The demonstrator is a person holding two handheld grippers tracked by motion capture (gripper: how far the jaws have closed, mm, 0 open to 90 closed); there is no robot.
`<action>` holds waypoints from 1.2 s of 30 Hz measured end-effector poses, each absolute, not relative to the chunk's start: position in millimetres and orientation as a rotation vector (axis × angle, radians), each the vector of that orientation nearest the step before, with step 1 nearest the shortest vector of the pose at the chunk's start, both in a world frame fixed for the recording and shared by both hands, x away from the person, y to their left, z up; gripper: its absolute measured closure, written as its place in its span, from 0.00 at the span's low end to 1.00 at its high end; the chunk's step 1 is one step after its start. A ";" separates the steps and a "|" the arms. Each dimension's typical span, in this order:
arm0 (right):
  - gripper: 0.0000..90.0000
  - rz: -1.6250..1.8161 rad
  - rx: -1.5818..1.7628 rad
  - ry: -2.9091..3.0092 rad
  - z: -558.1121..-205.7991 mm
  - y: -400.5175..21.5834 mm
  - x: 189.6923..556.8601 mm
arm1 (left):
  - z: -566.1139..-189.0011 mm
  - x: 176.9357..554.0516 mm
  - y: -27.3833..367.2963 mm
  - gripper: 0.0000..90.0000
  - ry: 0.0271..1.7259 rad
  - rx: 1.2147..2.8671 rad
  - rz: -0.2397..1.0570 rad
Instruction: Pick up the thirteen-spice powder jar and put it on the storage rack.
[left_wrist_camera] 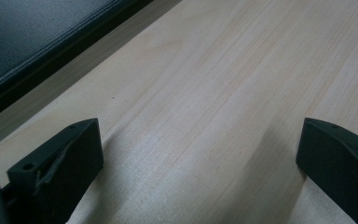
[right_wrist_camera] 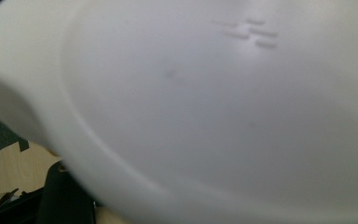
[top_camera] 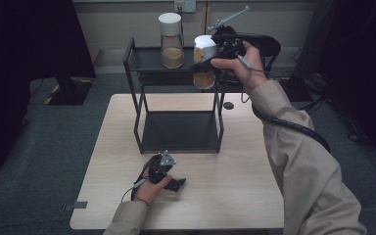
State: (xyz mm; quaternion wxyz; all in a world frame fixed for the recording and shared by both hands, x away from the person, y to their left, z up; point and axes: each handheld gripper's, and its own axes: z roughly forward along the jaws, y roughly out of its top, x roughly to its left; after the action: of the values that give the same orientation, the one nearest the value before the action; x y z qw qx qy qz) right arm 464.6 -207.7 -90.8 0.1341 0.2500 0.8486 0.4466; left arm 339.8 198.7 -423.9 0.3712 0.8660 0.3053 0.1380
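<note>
A black rack (top_camera: 176, 129) stands on the table (top_camera: 235, 191); beside its top shelf the right gripper (top_camera: 214, 62) pinches a white-lidded jar (top_camera: 204, 68) aloft. Left gripper (top_camera: 176, 185) rests low, jaws spread.

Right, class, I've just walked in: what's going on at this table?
A person is working with a gripper in each hand. The right gripper is shut on a white-lidded jar of brown powder, holding it in the air at the right end of the black rack's top shelf. A second jar stands on that shelf. The left gripper rests on the table in front of the rack, jaws open and holding nothing.
</note>
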 end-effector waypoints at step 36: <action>0.34 1.236 0.852 2.347 -69.0 -184.3 514.1 | -424.0 339.5 198.6 0.00 0.784 2.220 0.356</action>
State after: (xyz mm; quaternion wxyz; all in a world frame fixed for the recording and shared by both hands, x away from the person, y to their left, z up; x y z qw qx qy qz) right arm 514.1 -184.3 -69.0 0.1768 0.3010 0.8292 0.4366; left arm 339.5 198.6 -424.0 0.3713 0.8657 0.3056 0.1387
